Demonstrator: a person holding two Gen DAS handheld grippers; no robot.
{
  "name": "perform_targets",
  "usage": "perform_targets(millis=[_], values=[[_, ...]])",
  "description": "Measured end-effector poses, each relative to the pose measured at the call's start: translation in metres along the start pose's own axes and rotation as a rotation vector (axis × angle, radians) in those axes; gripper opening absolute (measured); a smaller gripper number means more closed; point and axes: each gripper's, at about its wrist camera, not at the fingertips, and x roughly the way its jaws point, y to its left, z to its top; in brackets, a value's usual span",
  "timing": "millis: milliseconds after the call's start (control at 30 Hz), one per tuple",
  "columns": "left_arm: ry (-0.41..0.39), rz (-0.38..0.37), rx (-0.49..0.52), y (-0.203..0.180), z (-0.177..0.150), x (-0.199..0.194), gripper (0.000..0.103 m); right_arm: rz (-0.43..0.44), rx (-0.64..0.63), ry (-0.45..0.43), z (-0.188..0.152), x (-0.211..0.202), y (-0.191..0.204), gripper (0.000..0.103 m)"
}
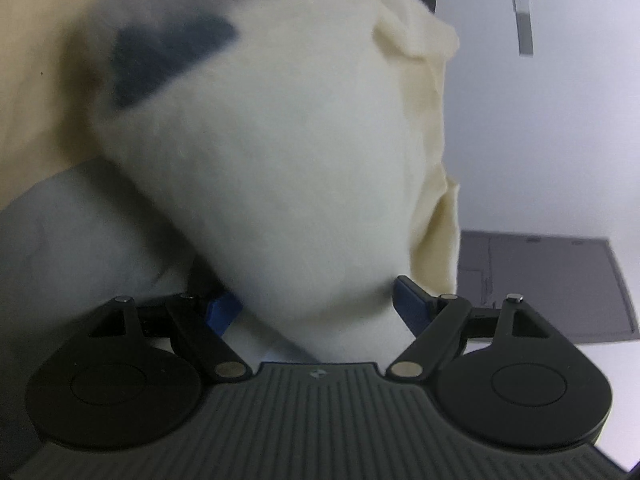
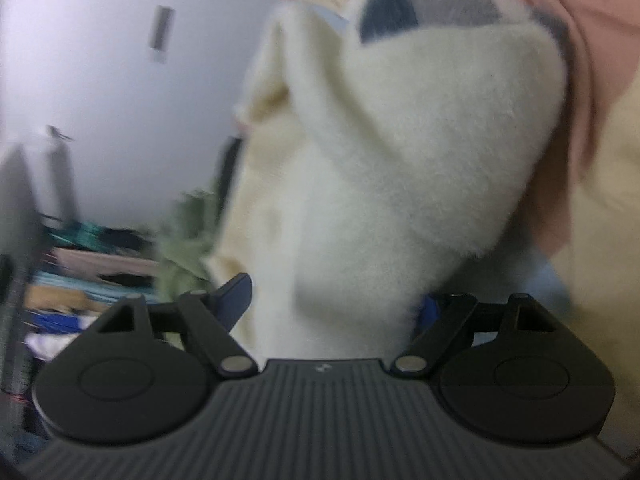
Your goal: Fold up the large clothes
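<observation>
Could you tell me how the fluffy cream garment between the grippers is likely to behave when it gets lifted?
The cream garment would probably hang floppy: it bulges and drapes in soft folds. Its fuzzy pile suggests it should not slide easily from the left gripper or right gripper. It looks bulky yet likely light.

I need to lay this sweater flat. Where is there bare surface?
Little shows. The fuzzy cream sweater fills both views. A pale bare strip lies right of it, before the grey panel. The clothes pile is crowded.
</observation>
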Motion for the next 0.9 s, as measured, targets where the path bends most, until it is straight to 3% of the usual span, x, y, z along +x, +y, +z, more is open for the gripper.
perform_targets(millis=[133, 233, 367, 467, 600, 900], values=[[-0.068, -0.004, -0.013, 0.001, 0.004, 0.000, 0.081, 0.009, -0.011, -0.017, -0.002, -0.008, -0.001, 0.084], [-0.114, 0.026, 0.000, 0.000, 0.007, 0.001, 0.069, -0.065, 0.004, -0.022, -0.003, -0.005, -0.008, 0.076], [-0.164, 0.088, 0.124, -0.017, 0.005, 0.002, 0.048, -0.154, 0.027, -0.062, 0.003, -0.005, -0.020, 0.067], [-0.191, 0.064, 0.169, -0.027, 0.003, -0.003, 0.038, -0.169, 0.055, -0.078, 0.005, -0.009, -0.025, 0.063], [-0.202, -0.008, 0.175, -0.032, 0.011, -0.015, 0.035, -0.188, 0.074, -0.112, 0.005, -0.018, -0.029, 0.062], [-0.206, -0.067, 0.272, -0.052, 0.017, -0.022, 0.034, -0.207, 0.117, -0.188, 0.013, -0.039, -0.034, 0.062]])
